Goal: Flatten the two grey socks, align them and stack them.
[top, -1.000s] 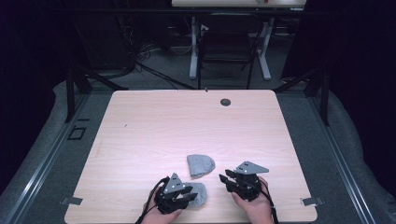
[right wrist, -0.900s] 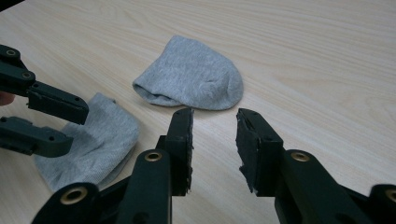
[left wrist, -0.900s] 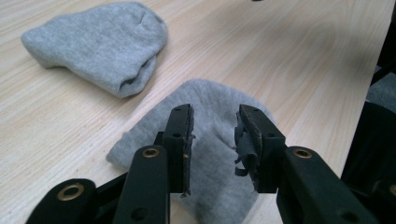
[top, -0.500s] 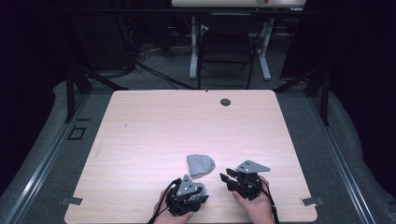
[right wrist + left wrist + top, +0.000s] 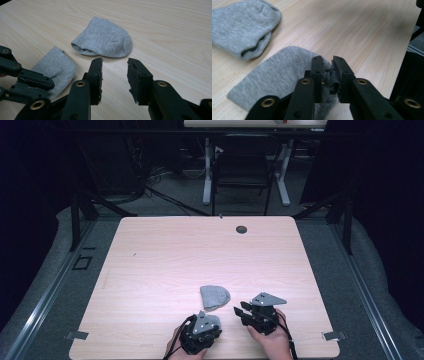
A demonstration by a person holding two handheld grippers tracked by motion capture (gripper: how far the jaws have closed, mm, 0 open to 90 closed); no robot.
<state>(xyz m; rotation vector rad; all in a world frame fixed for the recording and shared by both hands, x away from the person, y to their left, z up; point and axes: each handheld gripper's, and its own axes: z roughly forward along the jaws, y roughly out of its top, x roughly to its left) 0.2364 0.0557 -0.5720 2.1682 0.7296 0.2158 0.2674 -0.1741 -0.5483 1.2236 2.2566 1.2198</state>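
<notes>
Two grey socks lie near the table's front edge. The folded one (image 5: 215, 296) (image 5: 242, 30) (image 5: 103, 41) lies flat, apart from both grippers. The other sock (image 5: 274, 75) (image 5: 53, 68) lies just nearer. My left gripper (image 5: 202, 330) (image 5: 327, 65) has just been closing its jaws and now pinches that sock's edge, with fabric bunched between the pads. My right gripper (image 5: 239, 311) (image 5: 114, 67) hovers open just right of the socks, pointing toward them, with nothing between its jaws. The left gripper's body (image 5: 25, 80) lies over the near sock's left part in the right gripper view.
The light wooden table (image 5: 165, 255) has a dark round grommet hole (image 5: 241, 229) near its far edge. A person's hands hold both grippers at the front edge. Metal brackets (image 5: 334, 336) sit at the front corners. A chair and desk legs (image 5: 240, 175) stand beyond the table.
The left gripper slid to the right onto the near sock, covering it in the high view. The right gripper stayed where it was.
</notes>
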